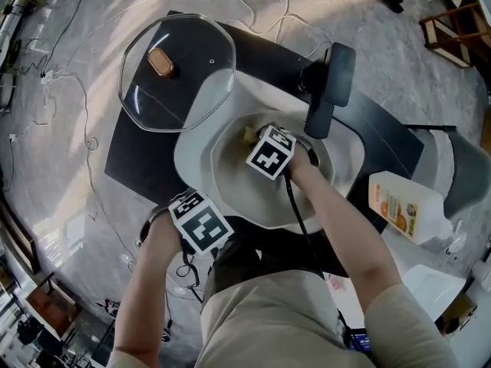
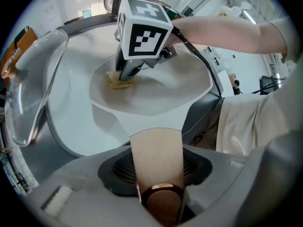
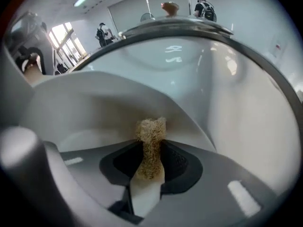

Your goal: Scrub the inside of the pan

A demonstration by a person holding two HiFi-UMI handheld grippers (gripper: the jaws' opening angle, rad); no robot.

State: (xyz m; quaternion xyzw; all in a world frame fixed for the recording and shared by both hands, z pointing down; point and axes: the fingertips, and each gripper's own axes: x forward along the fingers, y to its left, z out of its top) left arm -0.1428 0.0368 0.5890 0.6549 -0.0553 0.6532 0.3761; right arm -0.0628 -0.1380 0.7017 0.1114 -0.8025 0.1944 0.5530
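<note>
Bright, even daylight, perhaps from windows (image 3: 64, 44); soft shadows, glare on glass lid (image 1: 178, 71), washed-out whites inside pan (image 1: 230, 182); fisheye-bent, dark-cornered, foreground blurred.

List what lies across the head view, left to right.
Glass lid → scrubber → black lever → bottle. The pan and the left gripper overlap the lid's span, so they are left out.

One white pan (image 1: 230, 186), one white basin (image 1: 192, 153), one glass lid (image 1: 176, 75), one fibrous scrub pad (image 3: 150, 131), one white bottle (image 1: 406, 205), two grippers: left gripper (image 2: 156, 174), right gripper (image 3: 149, 169).
</note>
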